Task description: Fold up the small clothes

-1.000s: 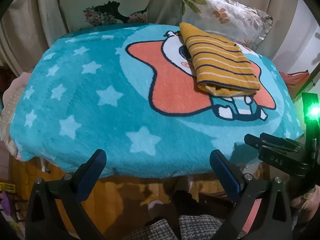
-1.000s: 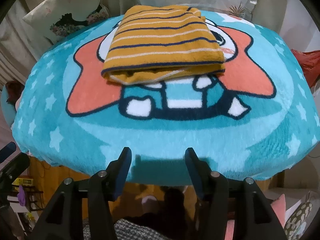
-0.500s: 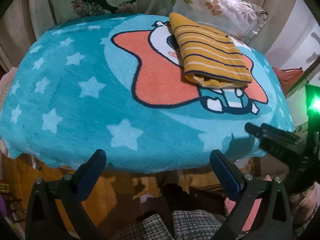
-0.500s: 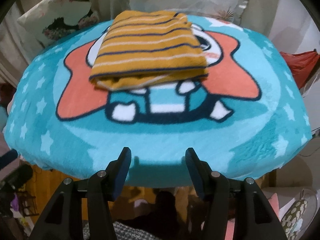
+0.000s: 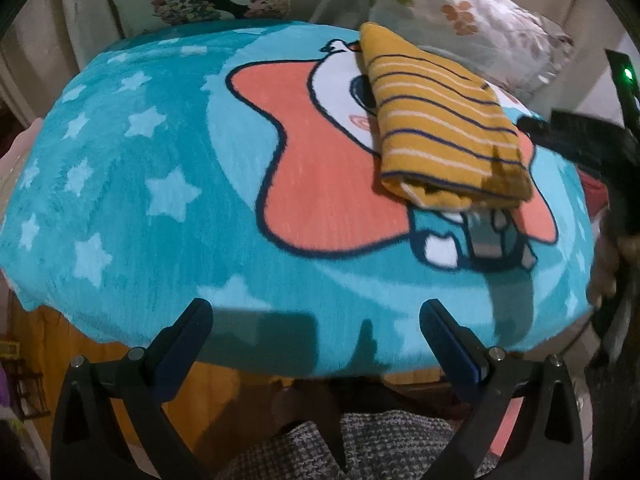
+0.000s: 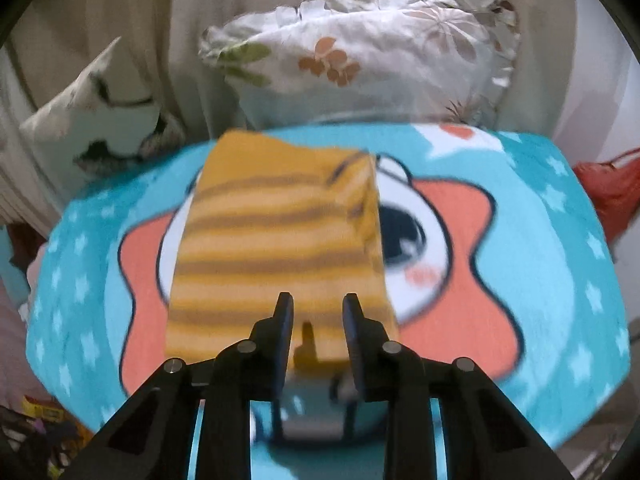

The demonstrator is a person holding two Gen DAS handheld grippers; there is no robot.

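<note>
On the right half of the teal star-print blanket (image 5: 132, 184), over the cartoon star's face, the folded mustard striped garment (image 5: 444, 132) lies as a neat rectangle with its open, layered edge toward me. My right hand-held gripper (image 6: 316, 308) is at that near edge; its two fingers stand a narrow way apart with the hem between or just beneath them. The picture is blurred, so I cannot tell whether the pads touch cloth yet. My left hand-held gripper (image 5: 316, 316) hangs at the near rim of the blanket, well apart from the garment, fingers spread wide and holding nothing.

I judge the folding nearly done, and the step in hand is to take the near edge, either for one more fold or to lift the bundle away. To do it well I should slide the lower finger under every layer at the hem, not just the top one, since the loose inner layer showing at the near edge could slip out and spoil the fold. The plush blanket is soft and may get pinched along with the cloth, so I would close gently, check that only the garment rises, and bring the left side in to steady the far end. Behind, a floral pillow (image 6: 360, 64) leans against the backrest.
</note>
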